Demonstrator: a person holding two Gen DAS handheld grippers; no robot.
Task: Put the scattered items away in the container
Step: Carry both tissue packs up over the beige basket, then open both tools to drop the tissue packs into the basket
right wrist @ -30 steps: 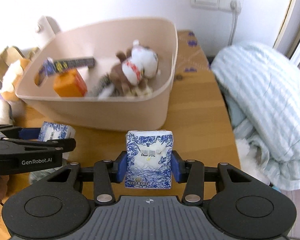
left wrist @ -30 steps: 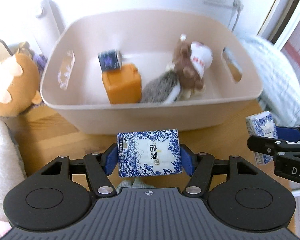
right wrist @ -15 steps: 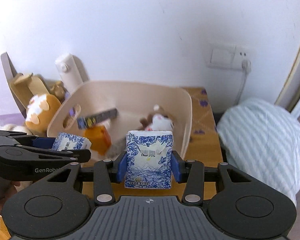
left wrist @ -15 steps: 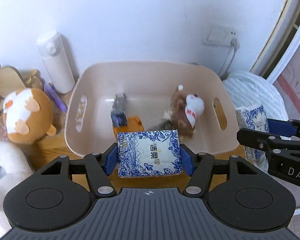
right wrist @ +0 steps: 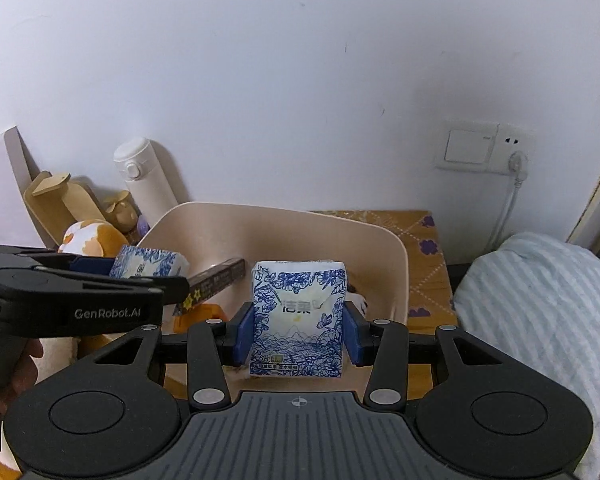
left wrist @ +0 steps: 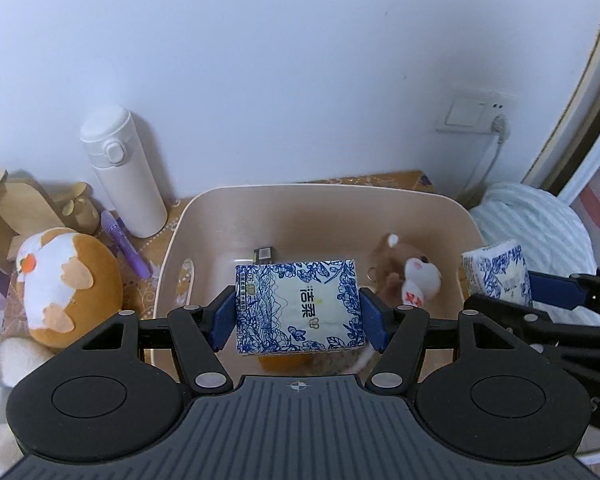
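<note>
My left gripper (left wrist: 298, 312) is shut on a blue-and-white tissue pack (left wrist: 300, 306), held flat above the beige bin (left wrist: 172, 256). My right gripper (right wrist: 299, 320) is shut on a second tissue pack (right wrist: 299, 316), held upright over the bin (right wrist: 396, 264). Each gripper shows in the other's view: the right one with its pack (left wrist: 496, 276), the left one with its pack (right wrist: 148, 264). Inside the bin lie a brown-and-white plush (left wrist: 408, 280), a dark box (right wrist: 216, 282) and an orange block (right wrist: 200, 316), partly hidden.
A white flask (left wrist: 120, 168) stands by the wall left of the bin. An orange-and-white plush (left wrist: 64, 280), a purple pen (left wrist: 124, 248) and wooden pieces (left wrist: 16, 208) lie at the left. A striped blanket (right wrist: 540, 304) fills the right; a socket with plugged cable (right wrist: 516, 160) is on the wall.
Both grippers have risen and pulled back with their tissue packs, so the bin looks smaller and lower and more wall shows. Both grips are unchanged.
</note>
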